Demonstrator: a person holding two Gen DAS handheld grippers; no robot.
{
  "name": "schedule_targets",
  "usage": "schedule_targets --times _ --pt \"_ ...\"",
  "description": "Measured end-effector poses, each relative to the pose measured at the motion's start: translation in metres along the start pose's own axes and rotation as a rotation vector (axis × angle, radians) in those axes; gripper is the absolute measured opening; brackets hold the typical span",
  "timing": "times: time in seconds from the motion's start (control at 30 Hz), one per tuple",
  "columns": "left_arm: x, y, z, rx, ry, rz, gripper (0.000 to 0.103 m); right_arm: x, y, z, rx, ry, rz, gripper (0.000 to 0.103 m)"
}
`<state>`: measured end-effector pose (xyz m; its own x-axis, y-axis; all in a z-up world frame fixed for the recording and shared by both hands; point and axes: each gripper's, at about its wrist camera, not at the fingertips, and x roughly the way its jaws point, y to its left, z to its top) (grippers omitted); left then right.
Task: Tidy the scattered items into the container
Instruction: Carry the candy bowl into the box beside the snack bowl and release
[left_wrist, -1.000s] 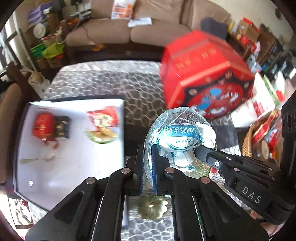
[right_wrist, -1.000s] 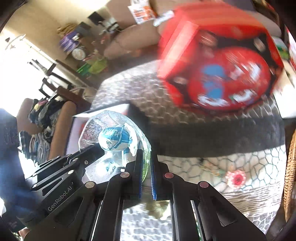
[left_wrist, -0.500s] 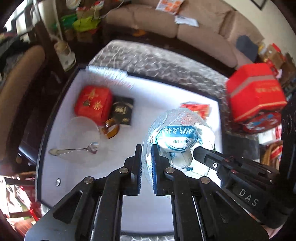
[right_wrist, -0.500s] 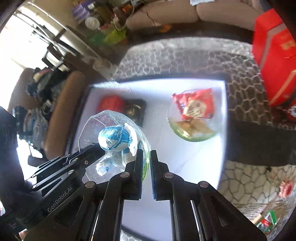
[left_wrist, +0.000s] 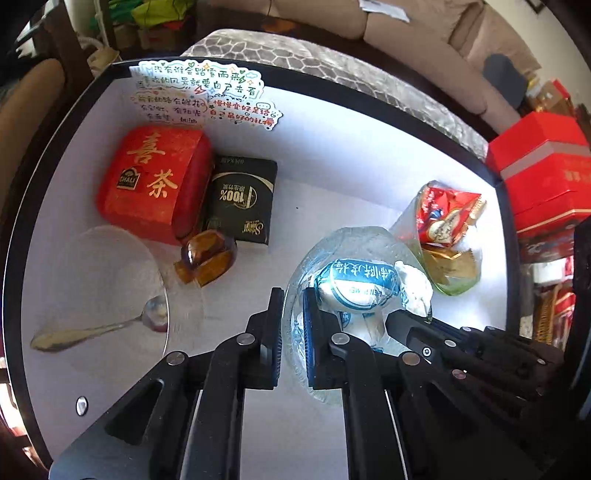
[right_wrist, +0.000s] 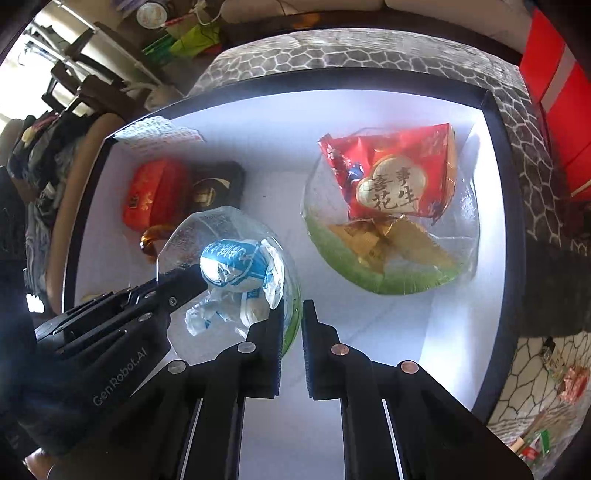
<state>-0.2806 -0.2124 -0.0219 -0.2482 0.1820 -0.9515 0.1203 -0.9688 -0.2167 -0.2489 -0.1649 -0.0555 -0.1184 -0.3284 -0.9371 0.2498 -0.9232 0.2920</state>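
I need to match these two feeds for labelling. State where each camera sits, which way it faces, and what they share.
Left wrist: on the left gripper, facing down into the white box; the right gripper's fingers enter from the right.
Right wrist: on the right gripper, facing down into the same box; the left gripper's fingers enter from the left.
Shared: the clear bowl both grippers clamp, red tea tin, green bowl.

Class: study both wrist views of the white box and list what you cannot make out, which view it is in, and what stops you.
1. Left view: whether the glass bowl touches the box floor; both tongs hide its underside.
2. Right view: the spoon; the left tongs cover it.
3. Right view: the red tea tin lettering; too small, blurred.
4. Left view: the red gift boxes; cut by the edge.
5. Left view: the second bowl's gold sweets; wrapper overlaps.
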Motion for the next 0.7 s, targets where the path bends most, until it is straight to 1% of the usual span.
schedule_targets --times 0.17,0.23,0.37,0.4,0.47,0.5,0.53,0.57,0.6,0.63,0.67,0.7 --pt "0.017 0.001 0.004 0.003 0.019 0.007 0.009 0.009 0.001 0.007 0.010 -0.004 -0.036 0.009" --pt "0.019 0.000 0.004 0.008 0.014 0.002 0.010 0.009 0.000 0.009 0.021 -0.021 -0.039 0.009" --pt "0.021 -0.002 0.006 0.010 0.021 0.008 0.010 0.010 0.003 0.013 0.023 -0.020 -0.035 0.012" --pt "0.020 -0.002 0.006 0.007 0.022 0.006 0.011 0.010 0.004 0.014 0.028 -0.014 -0.028 0.016" --pt "0.013 0.001 0.005 -0.009 0.011 -0.015 0.019 0.007 0.004 0.014 0.043 -0.016 -0.001 0.022" --pt "0.007 0.005 0.005 -0.022 -0.005 -0.023 0.032 0.001 0.005 0.013 0.042 -0.029 0.001 0.024" --pt "-0.002 0.007 0.005 -0.030 -0.023 -0.046 0.039 -0.003 0.007 0.013 0.036 -0.037 0.000 0.025" --pt "-0.009 0.009 0.004 -0.033 -0.035 -0.071 0.042 -0.007 0.008 0.012 0.028 -0.044 0.003 0.026" --pt "-0.017 0.011 0.001 -0.032 -0.045 -0.078 0.050 -0.010 0.009 0.010 0.022 -0.043 0.008 0.026" --pt "-0.024 0.011 -0.003 -0.024 -0.055 -0.058 0.056 -0.010 0.008 0.009 0.016 -0.035 0.010 0.025" --pt "-0.030 0.010 -0.007 -0.010 -0.064 -0.035 0.056 -0.010 0.009 0.006 0.008 -0.014 0.018 0.025" --pt "-0.035 0.011 -0.012 0.004 -0.065 -0.027 0.055 -0.009 0.010 0.003 0.005 -0.005 0.025 0.025"
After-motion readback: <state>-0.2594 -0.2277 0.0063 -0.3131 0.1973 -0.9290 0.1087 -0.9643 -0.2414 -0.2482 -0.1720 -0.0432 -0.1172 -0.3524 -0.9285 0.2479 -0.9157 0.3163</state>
